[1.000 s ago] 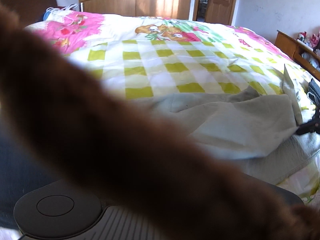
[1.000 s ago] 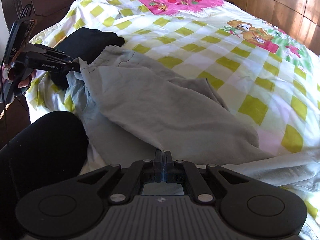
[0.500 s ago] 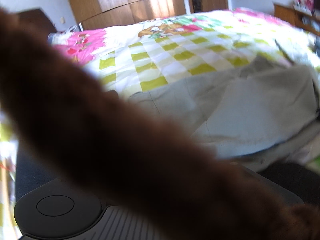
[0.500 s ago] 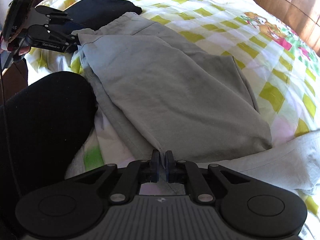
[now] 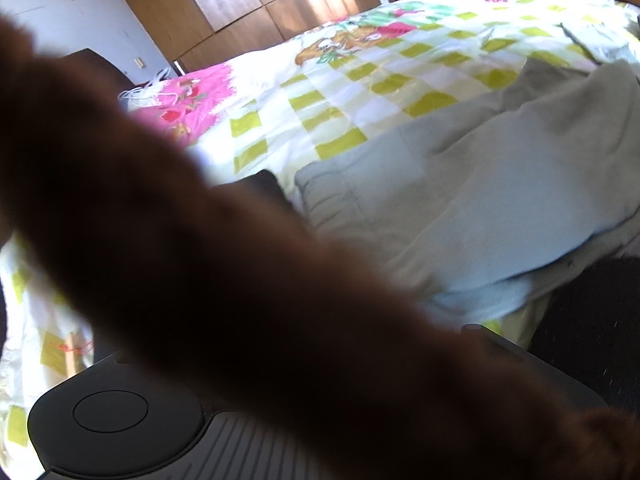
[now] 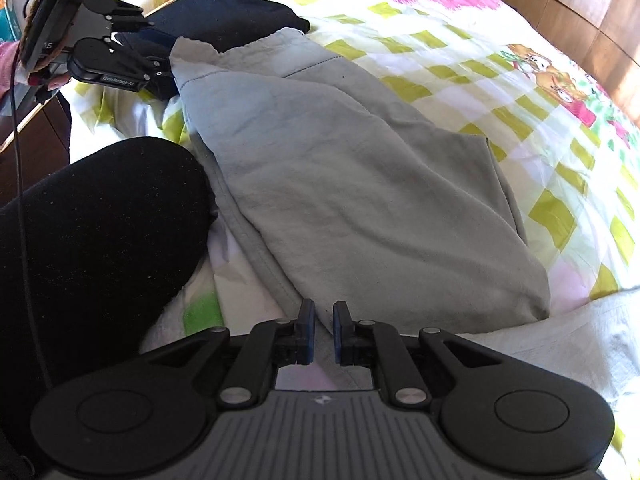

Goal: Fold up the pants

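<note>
Grey pants [image 6: 352, 184] lie folded in half on the checked bedspread [image 6: 460, 64], waistband at the far left. They also show in the left wrist view [image 5: 480, 200]. My right gripper [image 6: 323, 320] has its jaws a little apart and empty, just off the pants' near edge. My left gripper [image 6: 166, 66] shows in the right wrist view at the top left, at the waistband corner; whether its fingers still hold the cloth I cannot tell. In the left wrist view a blurred brown strap [image 5: 240, 280] hides its fingers.
A dark folded garment [image 6: 232, 16] lies behind the waistband. The person's black-clad leg [image 6: 96, 224] presses against the bed's near edge on the left. A loose white sheet [image 6: 560, 340] lies at the right. Wooden wardrobes [image 5: 260, 4] stand behind the bed.
My right gripper's jaws have opened and let go of the pants' edge. The pants have settled flat on the bed. The left gripper has drawn the waistband corner toward the left.
</note>
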Tool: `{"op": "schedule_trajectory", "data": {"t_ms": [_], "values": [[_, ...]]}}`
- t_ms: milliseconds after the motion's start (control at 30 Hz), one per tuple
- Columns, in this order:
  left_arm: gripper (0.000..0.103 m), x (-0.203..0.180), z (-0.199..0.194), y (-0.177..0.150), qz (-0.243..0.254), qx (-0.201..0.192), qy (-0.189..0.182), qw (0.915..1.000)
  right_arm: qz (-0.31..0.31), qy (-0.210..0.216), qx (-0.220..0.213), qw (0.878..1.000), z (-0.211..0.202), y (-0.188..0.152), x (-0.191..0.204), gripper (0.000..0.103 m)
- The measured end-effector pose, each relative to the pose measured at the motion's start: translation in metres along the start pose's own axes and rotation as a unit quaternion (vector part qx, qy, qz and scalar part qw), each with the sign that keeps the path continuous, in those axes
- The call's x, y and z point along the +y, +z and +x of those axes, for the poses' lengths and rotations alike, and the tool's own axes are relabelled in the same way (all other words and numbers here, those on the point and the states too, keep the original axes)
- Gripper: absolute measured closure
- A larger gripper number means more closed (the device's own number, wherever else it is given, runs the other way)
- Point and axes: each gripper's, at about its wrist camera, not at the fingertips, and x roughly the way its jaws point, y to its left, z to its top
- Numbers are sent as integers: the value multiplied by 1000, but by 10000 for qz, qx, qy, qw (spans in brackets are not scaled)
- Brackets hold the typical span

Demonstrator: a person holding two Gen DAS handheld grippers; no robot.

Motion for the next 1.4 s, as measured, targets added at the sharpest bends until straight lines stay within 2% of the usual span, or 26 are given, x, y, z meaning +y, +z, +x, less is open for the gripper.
{"op": "schedule_trajectory", "data": {"t_ms": [133, 200, 300, 400, 467, 567, 667, 733, 767, 867, 967, 1067, 1100, 1133, 1167, 1300, 1400], "values": [[56, 15, -16, -1, -503, -26, 235, 9985, 258, -72, -157, 9995, -13, -5, -7, 74], [56, 18, -23, 5, -601, -102, 360, 9975, 499, -125, -213, 9984, -20, -9, -16, 72], [56, 15, -31, 20, -655, -306, 334, 9968, 921, -300, -306, 9948, -32, -19, -33, 71], [56, 2, -36, 40, -671, -501, 18, 9965, 1413, -521, -410, 9877, -44, -29, -58, 70], [56, -14, -33, 54, -849, -596, -544, 9931, 1847, -722, -421, 9792, -47, -33, -82, 65], [56, -50, -21, 74, -830, -585, -1326, 9859, 2520, -1212, -441, 9591, -46, -36, -126, 60], [56, -93, -11, 96, -712, -592, -2073, 9739, 3569, -1531, -415, 9206, -35, -33, -188, 57], [56, -121, -7, 110, -495, -667, -2442, 9662, 4150, -1580, -496, 8946, -24, -31, -226, 57], [56, -132, -5, 116, -420, -701, -2593, 9623, 4318, -1637, -521, 8855, -17, -28, -241, 56], [57, -162, 4, 127, -295, -639, -3029, 9504, 4605, -1930, -397, 8655, 8, -18, -274, 55], [58, -186, 11, 129, -25, -572, -3166, 9468, 4712, -2219, -233, 8534, 30, -15, -296, 55], [58, -198, 13, 127, 126, -516, -3286, 9430, 4971, -2278, -202, 8370, 44, -27, -312, 57], [58, -200, 14, 126, 145, -496, -3312, 9421, 5062, -2306, -268, 8306, 42, -30, -315, 60], [57, -202, 13, 125, 183, -493, -3308, 9422, 5150, -2307, -313, 8249, 39, -34, -317, 75], [57, -202, 13, 124, 232, -501, -3292, 9427, 5219, -2290, -337, 8210, 36, -37, -319, 82], [57, -202, 9, 127, 260, -499, -3238, 9445, 5430, -2106, -804, 8089, -3, -57, -318, 83], [57, -203, 3, 131, 278, -582, -3157, 9466, 5579, -1952, -1447, 7935, -62, -81, -304, 83]]}}
